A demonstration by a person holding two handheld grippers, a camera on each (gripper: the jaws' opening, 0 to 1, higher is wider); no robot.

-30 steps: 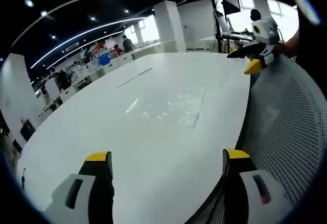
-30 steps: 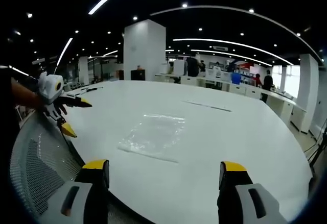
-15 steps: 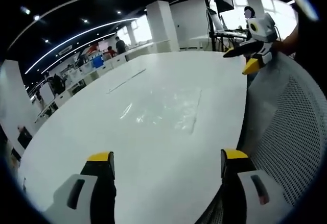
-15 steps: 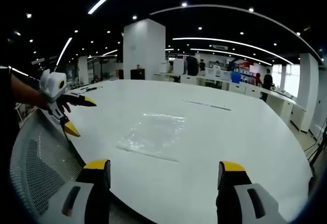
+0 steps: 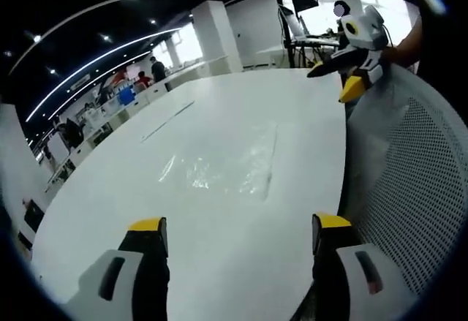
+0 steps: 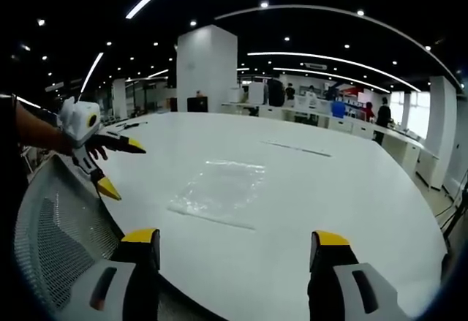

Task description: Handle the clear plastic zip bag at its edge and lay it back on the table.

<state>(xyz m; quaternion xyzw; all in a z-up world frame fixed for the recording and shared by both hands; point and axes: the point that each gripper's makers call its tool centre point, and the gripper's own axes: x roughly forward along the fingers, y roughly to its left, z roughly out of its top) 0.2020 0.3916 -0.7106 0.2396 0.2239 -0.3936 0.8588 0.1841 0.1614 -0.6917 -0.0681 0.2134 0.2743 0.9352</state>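
A clear zip bag point(image 6: 219, 191) lies flat on a wide white desk point(image 6: 351, 189), untouched, with both pairs of tongs standing off from it at the near rim. The right tongs point(image 6: 228, 244) hover with jaws wide and nothing between them, the bag straight ahead and centred between the jaws. The bag's long axis runs away from these tongs, and its near short edge, marked by a straight strip that is probably the zip, lies square across the line of approach.

From the left tongs point(image 5: 231, 227), also wide and empty, the bag point(image 5: 219, 167) sits ahead and slightly to the side, its long axis running across that view. The right tongs point(image 5: 338, 80) hang over the desk rim in the distance there, while the left tongs point(image 6: 117, 166) show at the left of the right gripper view, beside a mesh chair back point(image 6: 55, 226).

The right tongs appear better lined up on the near edge; a straight push forward and down looks the likely way in. People point(image 6: 382, 116) work at benches behind.
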